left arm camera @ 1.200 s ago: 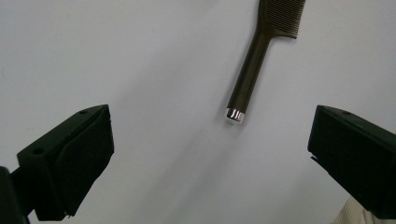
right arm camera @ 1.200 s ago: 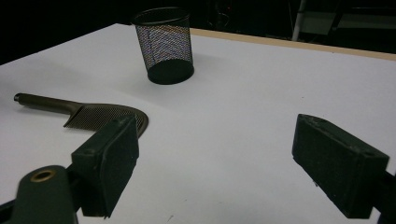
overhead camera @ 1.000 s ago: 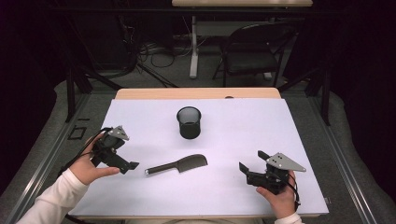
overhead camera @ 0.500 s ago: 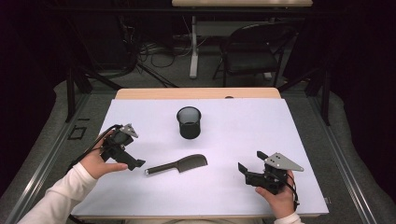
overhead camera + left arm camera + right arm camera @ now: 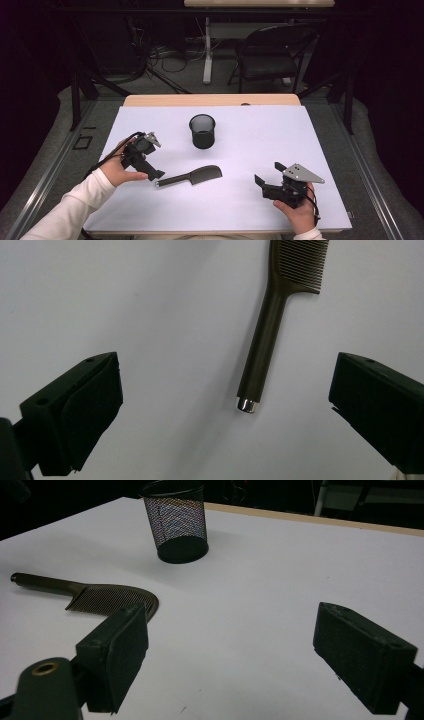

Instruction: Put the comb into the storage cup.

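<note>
With its jaws wide apart, the left gripper (image 5: 154,174) hangs above the comb (image 5: 272,320), probably light, stiff and slippery, best taken at the handle.

A fixed camera is looking forward and down from above the person's side onto the whole white worktop (image 5: 240,210). The left gripper camera is pointing almost straight down, close over the dark, long-handled plastic comb (image 5: 265,347). The right gripper camera is looking low across the worktop, sharing that comb and the black wire-mesh cup (image 5: 175,520).
</note>
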